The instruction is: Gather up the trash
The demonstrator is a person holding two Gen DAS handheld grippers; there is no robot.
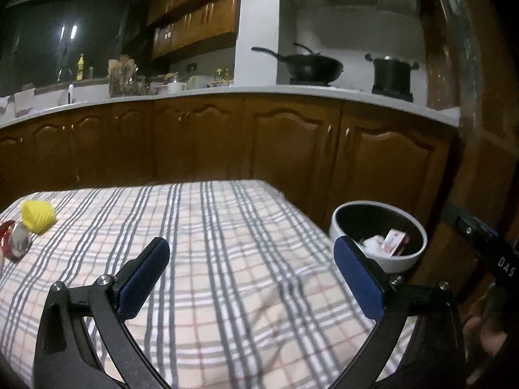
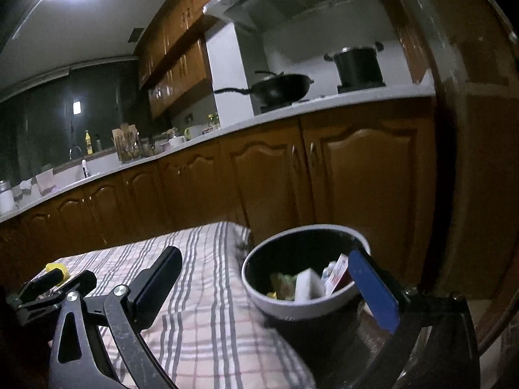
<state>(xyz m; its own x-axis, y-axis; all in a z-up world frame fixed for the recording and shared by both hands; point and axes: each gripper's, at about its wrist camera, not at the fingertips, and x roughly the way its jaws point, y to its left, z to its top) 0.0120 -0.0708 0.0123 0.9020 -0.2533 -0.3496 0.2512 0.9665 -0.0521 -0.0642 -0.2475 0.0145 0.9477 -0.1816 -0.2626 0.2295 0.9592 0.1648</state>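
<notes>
Now both tongs, left [image 1: 251, 259] and right [image 2: 264, 274], gape wide, empty; one bin [image 2: 259, 304], one yellow wrapper [image 1: 38, 216].

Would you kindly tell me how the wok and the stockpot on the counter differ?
The wok is wide and shallow, while the stockpot is tall and straight-sided. The wok has one long handle pointing left; the stockpot has two short side handles. The stockpot wears a lid; the wok shows none. Both are black and sit on burners.

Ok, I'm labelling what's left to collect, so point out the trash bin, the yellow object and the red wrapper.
trash bin [image 2: 259, 298]: right wrist view, on its white outer wall.
yellow object [image 1: 38, 217]: left wrist view, on its ribbed side.
red wrapper [image 1: 6, 230]: left wrist view, on its visible red edge.
</notes>
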